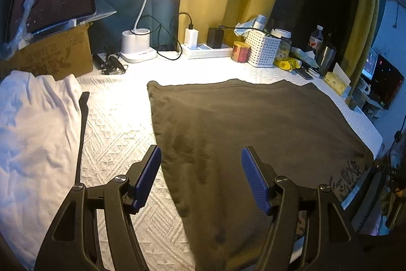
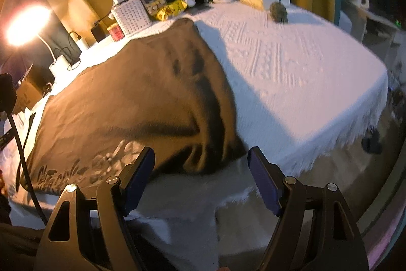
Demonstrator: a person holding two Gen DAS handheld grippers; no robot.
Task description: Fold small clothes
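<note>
While one white garment [image 1: 38, 123] lies crumpled far left, one brown shirt [image 1: 253, 131] lies spread on the white-covered bench [image 1: 114, 123]. Soft, limp and light, it looks best pinched at a near corner. Left gripper [image 1: 201, 179] and right gripper [image 2: 200, 177]: jaws spread, holding nothing.

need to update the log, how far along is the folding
Done: the brown garment lies on the white tablecloth, apparently folded over once. In hand: nothing; the left gripper and right gripper are both open and empty. Left: further folds on it, and the crumpled white garment beside it.
</note>
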